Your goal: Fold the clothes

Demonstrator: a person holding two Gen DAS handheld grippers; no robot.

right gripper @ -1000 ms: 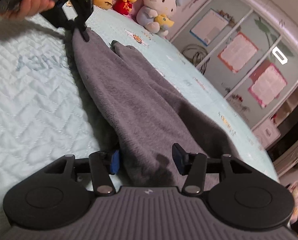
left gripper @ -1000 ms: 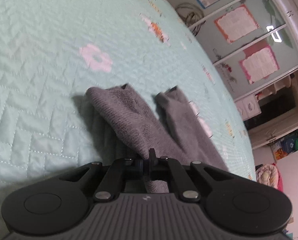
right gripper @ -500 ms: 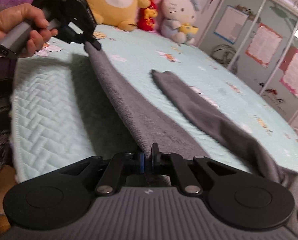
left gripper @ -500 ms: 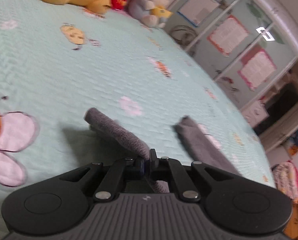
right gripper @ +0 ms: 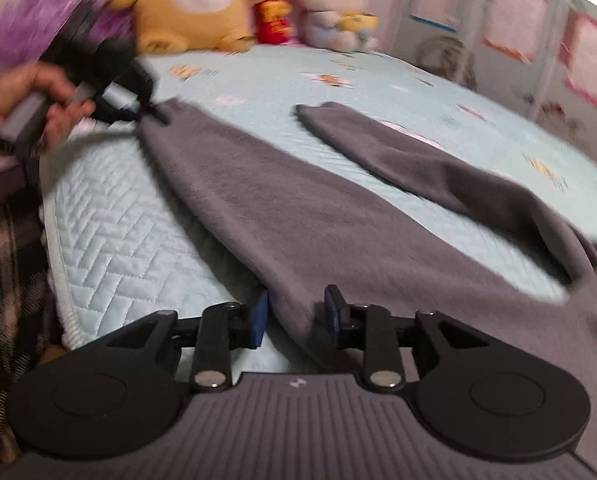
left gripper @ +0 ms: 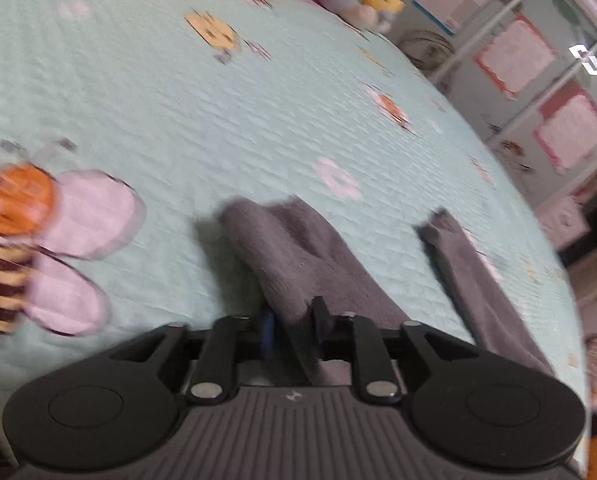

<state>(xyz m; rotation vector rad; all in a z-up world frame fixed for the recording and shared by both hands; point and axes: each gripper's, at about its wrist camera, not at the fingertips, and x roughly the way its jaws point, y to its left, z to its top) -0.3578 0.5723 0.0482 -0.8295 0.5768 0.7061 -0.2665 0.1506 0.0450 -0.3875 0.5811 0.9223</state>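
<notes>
Grey trousers (right gripper: 278,208) lie spread on a mint quilted bedspread (right gripper: 130,240), with the second leg (right gripper: 398,148) stretched out further back. My right gripper (right gripper: 296,310) is at the near edge of the waist end. Its jaws are opening, and cloth lies loose between the pads. A hand (right gripper: 18,108) holds my left gripper (right gripper: 154,114) at the cuff of the near leg. In the left wrist view, that leg (left gripper: 298,256) runs forward from my left gripper (left gripper: 294,320). Those jaws are opening too, with the cuff still between them. The other leg (left gripper: 470,280) lies to the right.
Plush toys line the far side of the bed: a yellow bear (right gripper: 194,4), a small red toy (right gripper: 274,20) and a white cat (right gripper: 330,8). The bed's edge (right gripper: 54,240) runs down the left beside plaid fabric (right gripper: 2,280). Wardrobe doors (left gripper: 538,80) stand at the right.
Half a second ago both grippers were shut on the raised trouser leg. Now both pairs of jaws stand apart and the leg lies flatter and wider on the bedspread.
</notes>
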